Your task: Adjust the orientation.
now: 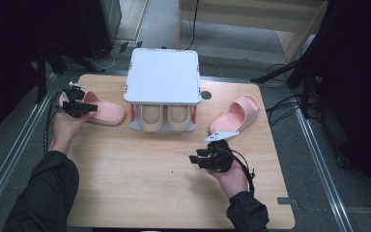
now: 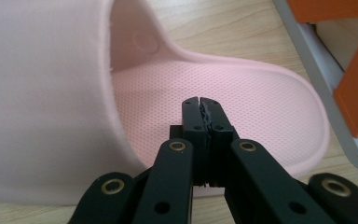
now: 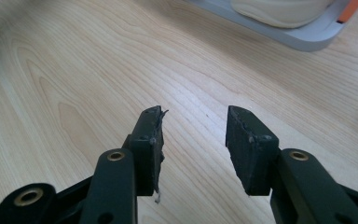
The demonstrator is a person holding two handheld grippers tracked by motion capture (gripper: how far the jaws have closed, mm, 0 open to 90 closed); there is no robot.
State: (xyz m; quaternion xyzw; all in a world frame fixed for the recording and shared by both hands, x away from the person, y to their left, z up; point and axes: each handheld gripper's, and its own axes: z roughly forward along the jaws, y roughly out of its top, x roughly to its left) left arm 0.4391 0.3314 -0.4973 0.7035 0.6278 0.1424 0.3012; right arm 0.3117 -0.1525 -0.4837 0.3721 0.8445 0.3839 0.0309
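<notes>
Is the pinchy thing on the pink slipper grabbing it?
No. The left gripper is shut with nothing between its jaws, just above the pink slipper insole. The right gripper is open over bare table.

A pink slipper (image 1: 104, 111) is lying sole-down at the table's left side, just beside the white shoe rack — its open heel end pointing toward the rack, its wide band over the toe end at the left. Up close, its footbed (image 2: 242, 93) is showing a fine dotted texture — smooth band, rounded raised rim.
</notes>
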